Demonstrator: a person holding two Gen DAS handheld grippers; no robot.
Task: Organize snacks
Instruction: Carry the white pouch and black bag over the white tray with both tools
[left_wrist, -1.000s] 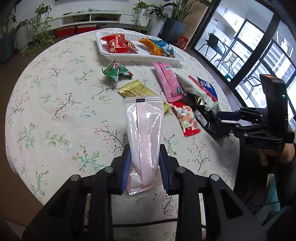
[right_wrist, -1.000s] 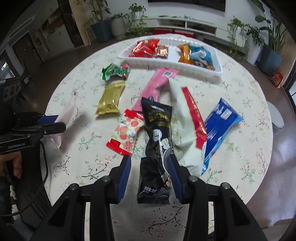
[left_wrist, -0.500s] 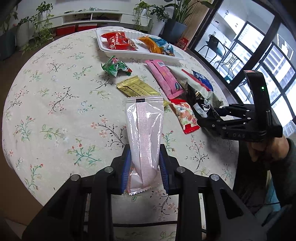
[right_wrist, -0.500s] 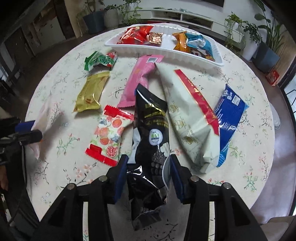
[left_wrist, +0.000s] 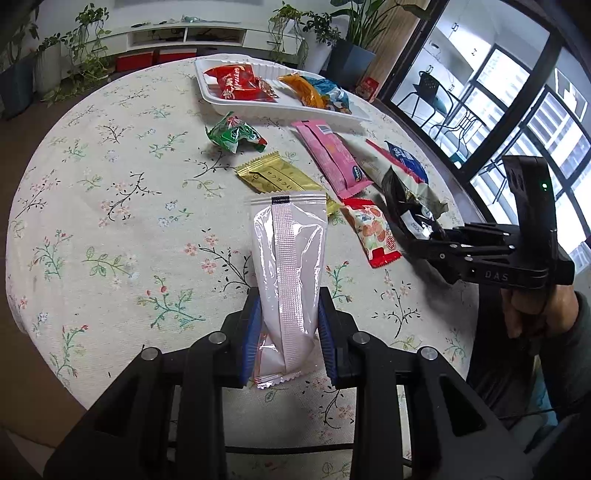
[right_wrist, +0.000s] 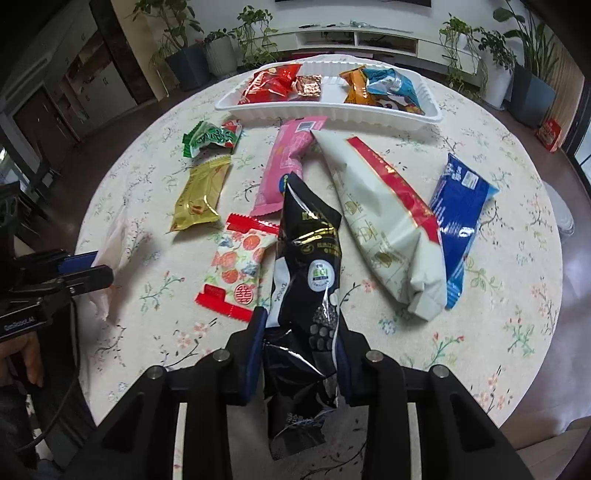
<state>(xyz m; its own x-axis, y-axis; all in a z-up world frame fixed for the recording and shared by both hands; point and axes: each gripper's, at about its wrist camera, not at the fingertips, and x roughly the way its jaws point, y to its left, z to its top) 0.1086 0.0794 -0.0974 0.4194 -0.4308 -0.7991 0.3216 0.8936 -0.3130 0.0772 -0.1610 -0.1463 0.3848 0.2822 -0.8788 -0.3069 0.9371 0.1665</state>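
Note:
My left gripper (left_wrist: 289, 334) is shut on a pale pink-white snack packet (left_wrist: 289, 266) and holds it above the near part of the round table. It also shows in the right wrist view (right_wrist: 110, 251) at the left. My right gripper (right_wrist: 299, 349) is shut on a black snack bag (right_wrist: 308, 284) and holds it lifted off the cloth; the bag shows in the left wrist view (left_wrist: 410, 210) at the right. A white tray (right_wrist: 432, 110) at the far side holds red, orange and blue snacks.
On the floral tablecloth (left_wrist: 110, 221) lie a green packet (right_wrist: 210, 138), a gold packet (right_wrist: 201, 192), a pink packet (right_wrist: 286, 162), a red-and-white packet (right_wrist: 238, 266), a large cream bag with a red stripe (right_wrist: 388, 221) and a blue packet (right_wrist: 458, 206). Potted plants stand beyond the table.
My right gripper closed on the black bag and lifted it off the table. My left gripper, holding the pale packet, shifted slightly towards the tray.

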